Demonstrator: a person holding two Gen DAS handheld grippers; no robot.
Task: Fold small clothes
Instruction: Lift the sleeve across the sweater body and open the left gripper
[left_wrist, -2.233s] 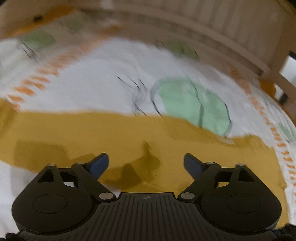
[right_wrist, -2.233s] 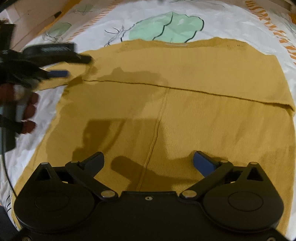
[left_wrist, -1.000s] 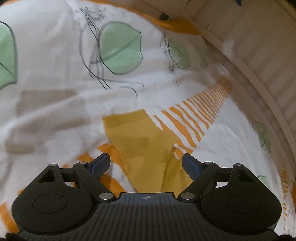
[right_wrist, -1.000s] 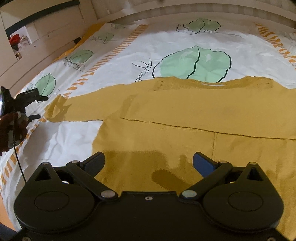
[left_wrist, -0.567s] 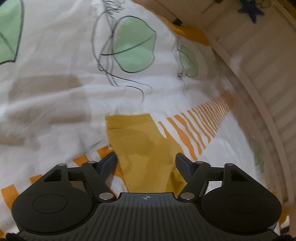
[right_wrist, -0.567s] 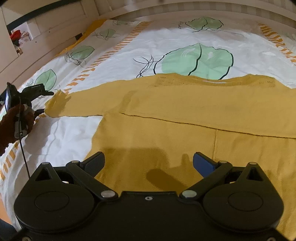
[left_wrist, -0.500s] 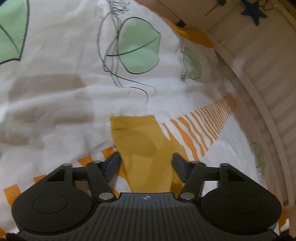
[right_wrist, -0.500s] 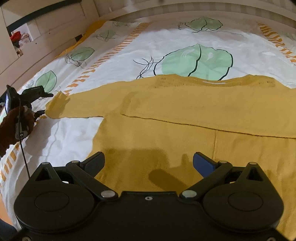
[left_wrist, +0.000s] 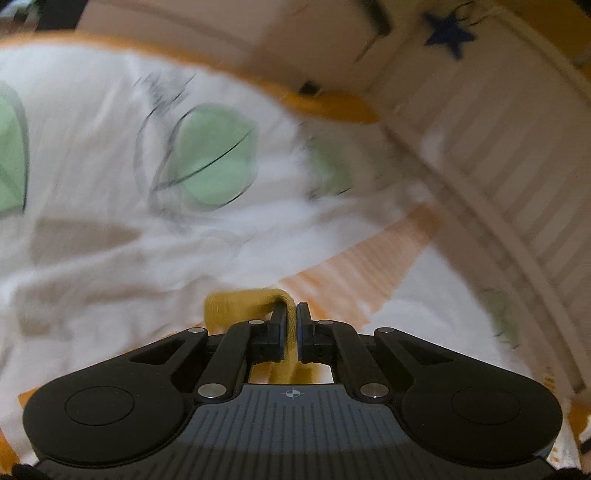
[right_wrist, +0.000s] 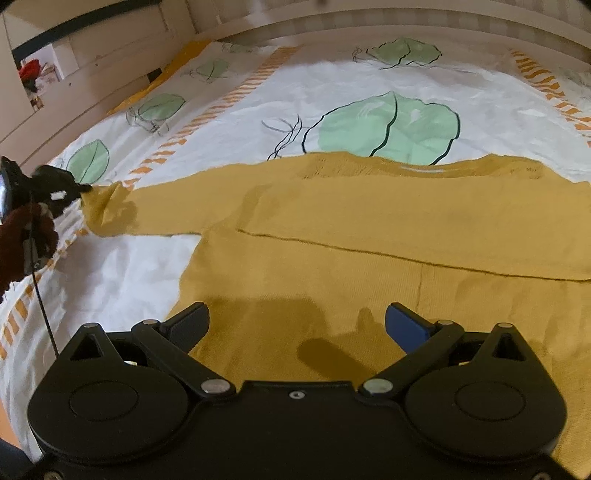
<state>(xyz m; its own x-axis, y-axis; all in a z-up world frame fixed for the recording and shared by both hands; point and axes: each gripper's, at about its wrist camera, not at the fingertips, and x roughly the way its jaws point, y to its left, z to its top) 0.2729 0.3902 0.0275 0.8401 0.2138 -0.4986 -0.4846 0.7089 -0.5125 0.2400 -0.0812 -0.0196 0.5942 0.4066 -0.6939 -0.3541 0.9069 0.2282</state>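
Observation:
A mustard-yellow knitted sweater (right_wrist: 369, 229) lies spread flat on the bed, one sleeve stretched out to the left. My left gripper (left_wrist: 291, 314) is shut on the cuff of that sleeve (left_wrist: 243, 304), and the cloth bunches up between its pads. The right wrist view shows the same grip from afar: the left gripper (right_wrist: 83, 188) pinches the sleeve end (right_wrist: 107, 206), which is lifted and creased. My right gripper (right_wrist: 297, 321) hangs open over the sweater's lower body, with nothing between its fingers.
The bed carries a white cover (right_wrist: 332, 92) printed with green leaves and orange stripes. A slatted wooden rail (left_wrist: 498, 166) runs along the bed's far side. A gloved hand (right_wrist: 22, 236) with a cable holds the left gripper at the bed's left edge.
The left gripper closed on the sleeve cuff and lifted it off the cover; its view is now blurred. The right gripper stayed open and still.

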